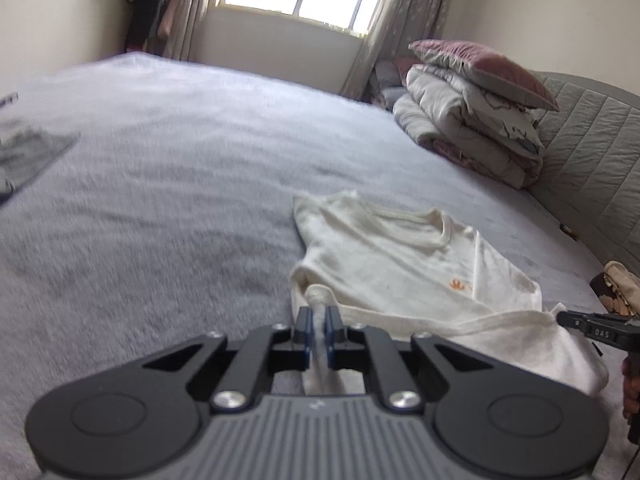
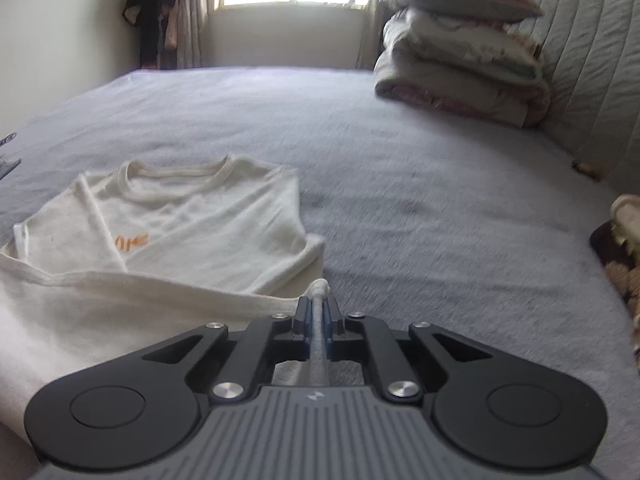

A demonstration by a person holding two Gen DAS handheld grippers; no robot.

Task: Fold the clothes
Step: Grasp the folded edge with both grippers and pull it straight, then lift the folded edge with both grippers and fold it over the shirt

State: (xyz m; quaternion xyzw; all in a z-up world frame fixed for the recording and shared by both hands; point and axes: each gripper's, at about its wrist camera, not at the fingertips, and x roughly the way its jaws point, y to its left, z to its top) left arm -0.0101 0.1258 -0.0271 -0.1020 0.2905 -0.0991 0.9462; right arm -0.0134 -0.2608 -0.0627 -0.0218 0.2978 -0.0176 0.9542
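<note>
A cream T-shirt (image 1: 404, 264) with a small orange print lies on the grey bed, its sides folded in and its collar pointing away from me. My left gripper (image 1: 319, 322) is shut on the hem's left corner, a tuft of cloth sticking out past the blue pads. My right gripper (image 2: 318, 312) is shut on the hem's right corner of the same T-shirt (image 2: 180, 220). The hem stretches between the two grippers, lifted a little over the shirt's body. In the left wrist view the right gripper (image 1: 568, 318) shows at the right edge, gripping the cloth.
A grey bedspread (image 1: 168, 208) covers the wide bed. Folded quilts and a pink pillow (image 2: 460, 56) are stacked by the padded headboard (image 2: 592, 80). A brown patterned object (image 2: 624, 256) lies at the right edge. Dark flat items (image 1: 28, 152) sit at the far left. A window is behind.
</note>
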